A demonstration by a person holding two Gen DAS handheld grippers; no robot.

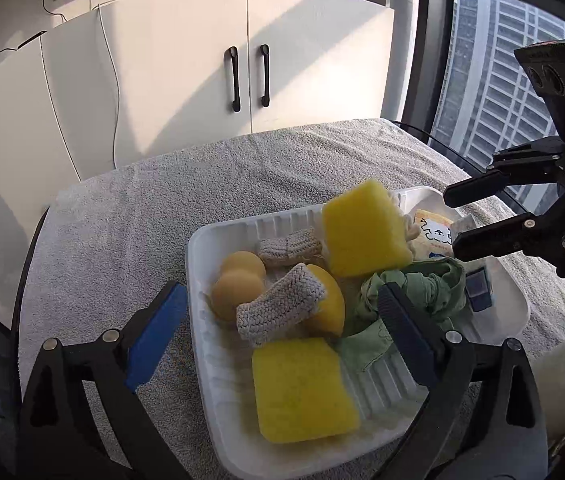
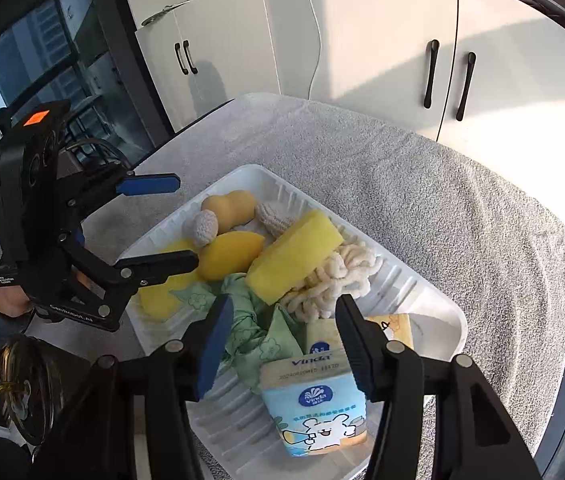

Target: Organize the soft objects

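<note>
Sponges (image 1: 364, 230): 2 yellow | tray (image 1: 218, 368): 1 | left claw (image 1: 282, 336) wide | right claw (image 2: 282, 344) wide

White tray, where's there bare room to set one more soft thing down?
Inside the white tray, the bare ribbed floor lies beside the Vinda tissue pack, toward the green cloth, and behind the cream braided rope. The middle is crowded with yellow sponges. The grey towel around the tray is bare.
</note>
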